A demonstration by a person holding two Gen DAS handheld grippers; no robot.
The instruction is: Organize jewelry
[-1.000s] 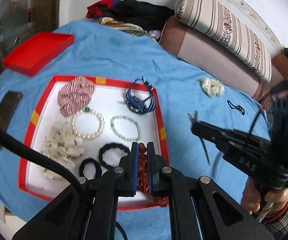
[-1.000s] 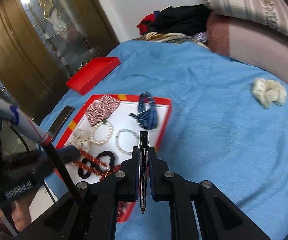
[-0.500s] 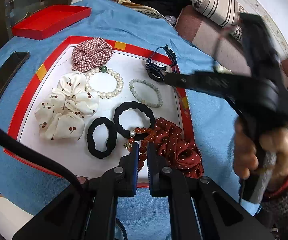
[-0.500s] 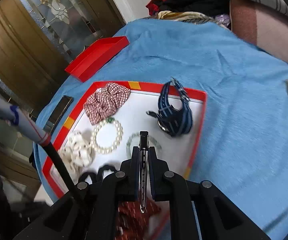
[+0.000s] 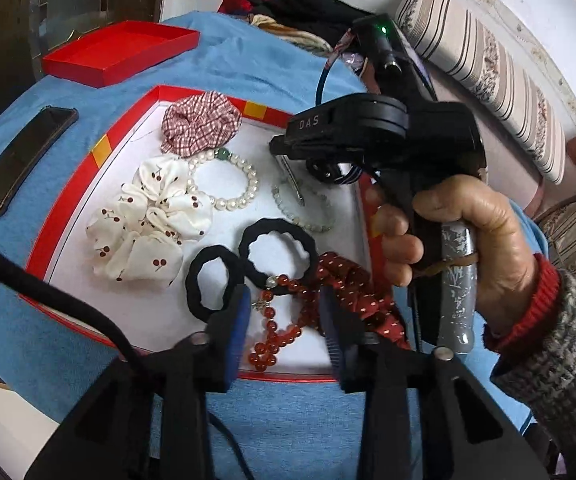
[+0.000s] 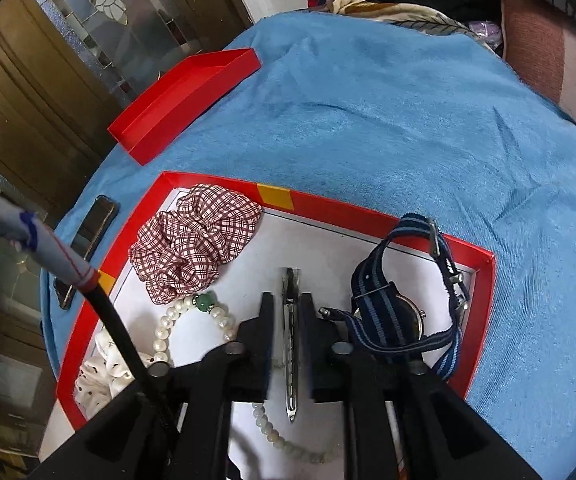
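So both grippers are over the red tray (image 5: 68, 208) sitting on the blue cloth (image 6: 408, 120). The left gripper (image 5: 284, 320) has its jaws opening, now at a moderate gap, and the red bead bracelet (image 5: 276, 332) lies in the tray right between the pads; as far as I can tell they aren't pressing on it. The right gripper (image 6: 286, 320) is opening too, with a slim metal hair clip (image 6: 291, 340) between its jaws, pointing toward the tray's far edge. Hard to say from the blur whether the pads touch it at all.

Rest of the tray: plaid scrunchie (image 6: 196, 248) at the far corner, pearl bracelet (image 5: 224, 180) just beside it, cherry-print scrunchie (image 5: 148, 224), two black hair ties (image 5: 244, 264), a pale green bead bracelet (image 5: 308, 212), a dark red dotted scrunchie (image 5: 352, 296) and a blue striped watch (image 6: 400, 312). A phone (image 5: 24, 152) and a red lid (image 6: 184, 100) lie outside on the cloth.
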